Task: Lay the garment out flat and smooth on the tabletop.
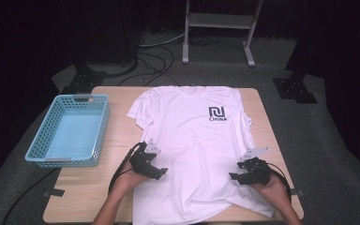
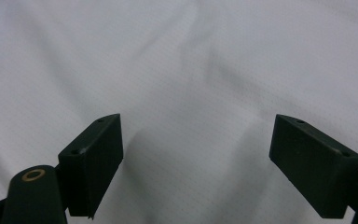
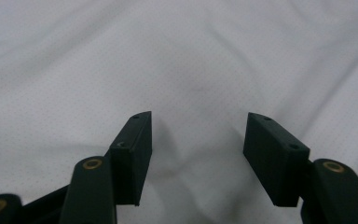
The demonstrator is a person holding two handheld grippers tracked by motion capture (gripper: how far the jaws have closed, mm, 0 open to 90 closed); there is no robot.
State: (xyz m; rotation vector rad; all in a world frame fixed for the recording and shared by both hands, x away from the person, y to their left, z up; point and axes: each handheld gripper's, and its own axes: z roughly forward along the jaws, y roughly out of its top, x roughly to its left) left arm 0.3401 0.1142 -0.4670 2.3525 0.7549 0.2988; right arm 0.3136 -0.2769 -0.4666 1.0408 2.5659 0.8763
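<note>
The left tongs [image 1: 161, 172] sit at lower centre-left of the high view, jaws apart, at the shirt's left side edge; the right tongs [image 1: 234, 177] sit at lower centre-right, jaws also apart, over the cloth near its right side edge. In each gripper view the black jaws stand wide with white fabric between them, nothing clamped.

The white T-shirt [image 1: 194, 140] lies flat in the middle of the wooden desk [image 1: 89, 187]. Bare desk lies to its left below the blue basket [image 1: 70, 131], and a narrow strip to its right. The hem hangs at the desk's near edge at the frame bottom.

Its long axis runs bottom to top of the frame, collar toward the top. The cloth is plain white with soft wrinkles and a dark logo reading CHINA [image 1: 217, 114] in the upper right of the chest.
</note>
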